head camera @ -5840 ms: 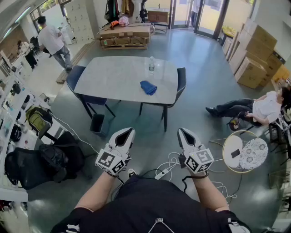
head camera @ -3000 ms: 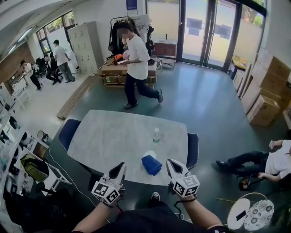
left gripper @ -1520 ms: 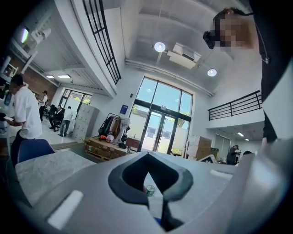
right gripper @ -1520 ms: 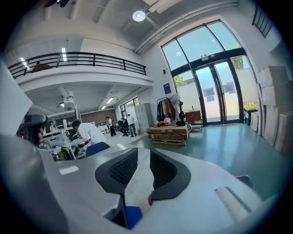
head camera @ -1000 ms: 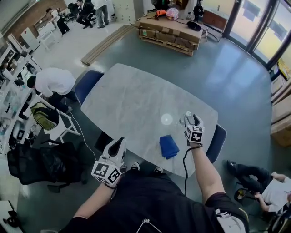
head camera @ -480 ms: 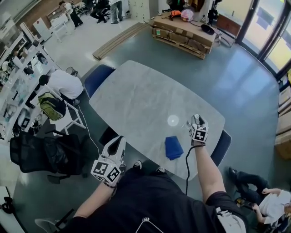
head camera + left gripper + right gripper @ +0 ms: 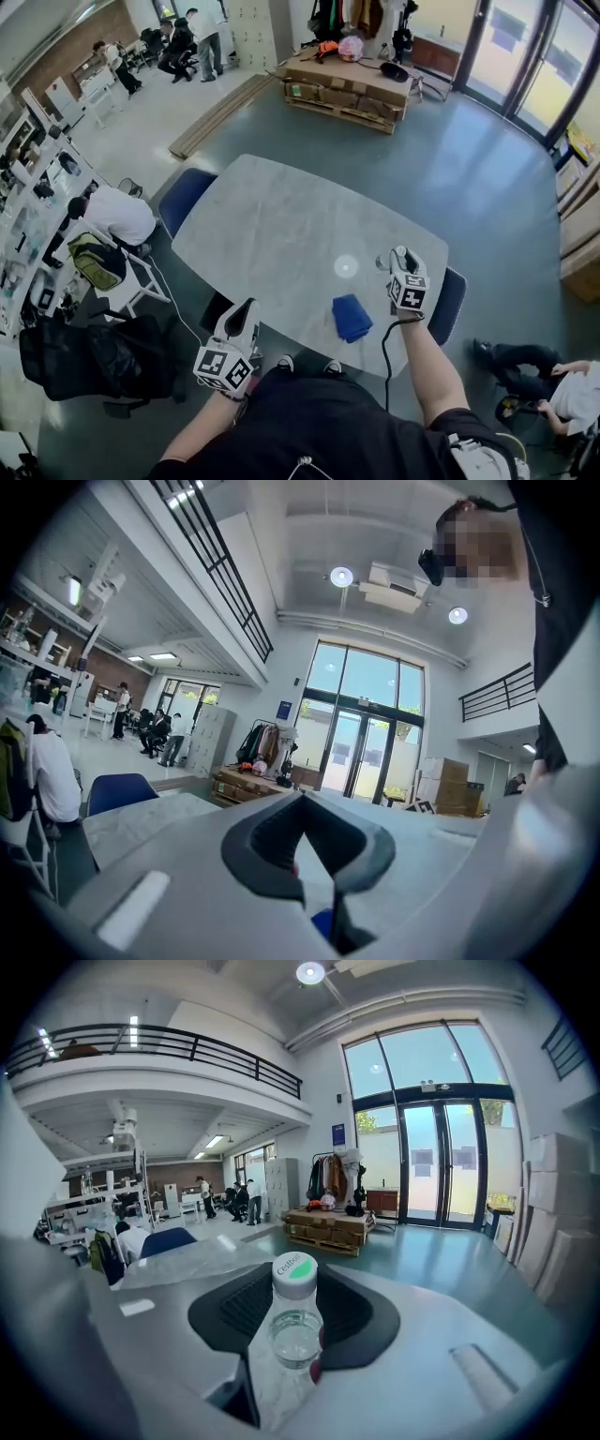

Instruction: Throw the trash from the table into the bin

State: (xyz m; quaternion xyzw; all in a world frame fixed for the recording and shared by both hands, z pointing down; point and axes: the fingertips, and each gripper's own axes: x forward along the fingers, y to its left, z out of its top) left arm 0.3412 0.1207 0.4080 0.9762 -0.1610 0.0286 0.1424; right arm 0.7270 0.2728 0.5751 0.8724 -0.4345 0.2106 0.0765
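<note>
A clear water bottle with a white and green cap stands upright between the jaws of my right gripper, which is shut on it. In the head view the bottle is over the right part of the grey marble table. A blue cloth lies near the table's front edge, with a round clear cup-like thing just beyond it. My left gripper hangs below the front-left edge, shut and holding nothing. Its pads meet in the left gripper view.
A dark bin-like container shows under the table's front-left edge. Blue chairs stand at the left and right. A person crouches at the left, another sits on the floor at the right. Black bags lie near left.
I have come up to the table from across the room. My right gripper reached over the table and shut on the bottle. My left gripper stayed low and shut.
</note>
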